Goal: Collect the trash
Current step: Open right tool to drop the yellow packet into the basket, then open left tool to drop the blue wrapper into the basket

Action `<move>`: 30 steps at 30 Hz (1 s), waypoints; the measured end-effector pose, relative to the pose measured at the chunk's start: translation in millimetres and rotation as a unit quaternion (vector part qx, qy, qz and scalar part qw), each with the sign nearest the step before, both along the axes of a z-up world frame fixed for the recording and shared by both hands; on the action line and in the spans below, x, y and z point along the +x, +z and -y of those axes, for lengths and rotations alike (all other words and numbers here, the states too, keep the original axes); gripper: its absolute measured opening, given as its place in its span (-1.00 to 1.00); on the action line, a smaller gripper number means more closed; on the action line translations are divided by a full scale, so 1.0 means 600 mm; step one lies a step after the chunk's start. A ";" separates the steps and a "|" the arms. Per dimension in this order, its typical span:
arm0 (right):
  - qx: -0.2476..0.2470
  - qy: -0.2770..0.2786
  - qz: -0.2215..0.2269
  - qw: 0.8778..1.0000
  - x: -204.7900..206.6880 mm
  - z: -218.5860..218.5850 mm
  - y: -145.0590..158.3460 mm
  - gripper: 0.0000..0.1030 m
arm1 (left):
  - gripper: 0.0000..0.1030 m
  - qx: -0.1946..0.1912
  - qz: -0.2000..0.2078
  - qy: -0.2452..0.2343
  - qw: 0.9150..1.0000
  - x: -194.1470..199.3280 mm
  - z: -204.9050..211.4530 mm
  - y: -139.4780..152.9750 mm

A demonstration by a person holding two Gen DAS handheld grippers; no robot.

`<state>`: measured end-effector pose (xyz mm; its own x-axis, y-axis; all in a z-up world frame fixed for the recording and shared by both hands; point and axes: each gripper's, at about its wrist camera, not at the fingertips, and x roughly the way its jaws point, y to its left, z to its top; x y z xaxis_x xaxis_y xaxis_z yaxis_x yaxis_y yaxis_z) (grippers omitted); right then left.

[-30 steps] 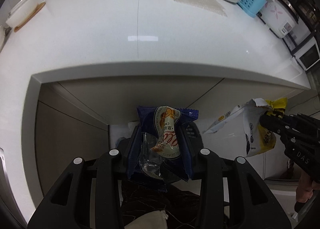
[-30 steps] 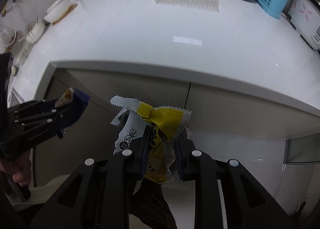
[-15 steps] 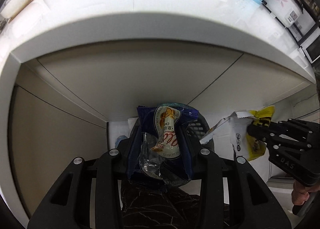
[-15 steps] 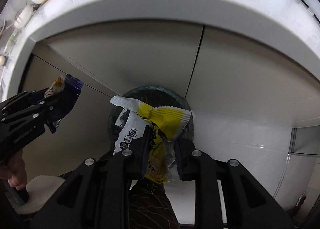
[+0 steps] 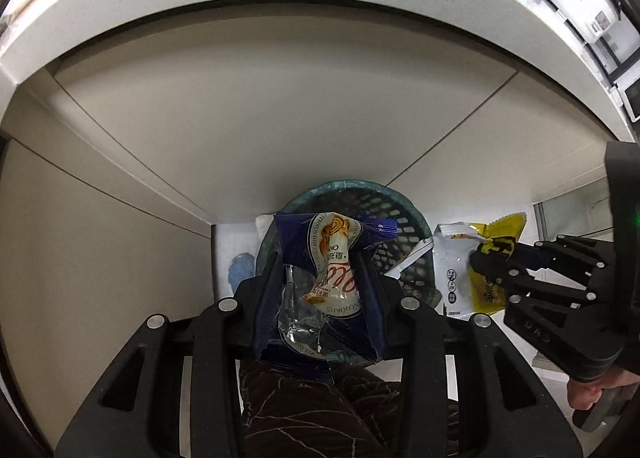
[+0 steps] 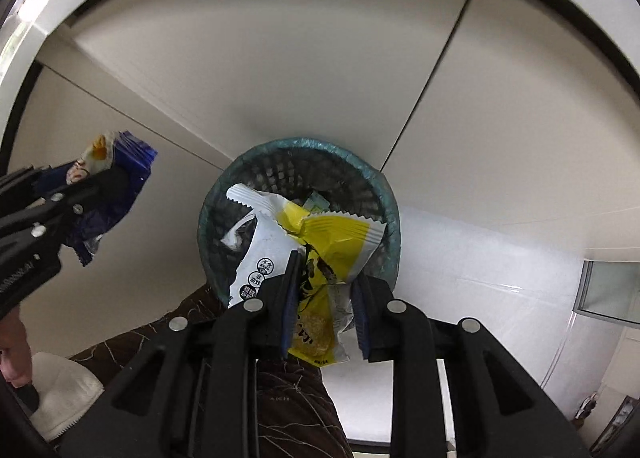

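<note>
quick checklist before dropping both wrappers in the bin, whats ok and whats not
1. Left gripper shut on blue cookie wrapper: ok.
2. Right gripper shut on yellow snack wrapper: ok.
3. Yellow snack wrapper in line with trash basket opening: ok in the right wrist view.
4. Blue cookie wrapper in line with the opening: ok in the left wrist view.
5. Room left in the basket: ok, little inside.
6. Height above the rim: cannot tell.

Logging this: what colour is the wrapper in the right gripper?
Yellow and white wrapper, clearest in the right wrist view.
</note>
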<state>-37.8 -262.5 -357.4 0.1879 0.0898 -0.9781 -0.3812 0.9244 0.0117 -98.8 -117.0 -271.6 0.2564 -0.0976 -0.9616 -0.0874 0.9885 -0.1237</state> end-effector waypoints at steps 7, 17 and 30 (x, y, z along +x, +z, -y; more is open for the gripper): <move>-0.007 0.002 -0.008 1.000 -0.001 0.005 -0.019 -0.32 | -0.27 0.004 -0.005 -0.003 1.000 -0.011 -0.001 -0.006; 0.006 -0.036 0.015 0.999 -0.001 0.038 -0.001 0.49 | -0.27 0.005 -0.015 -0.009 1.000 -0.006 0.003 -0.027; 0.024 -0.110 0.083 0.990 -0.003 0.120 0.071 0.85 | -0.27 0.013 -0.024 -0.055 0.998 0.017 0.060 -0.070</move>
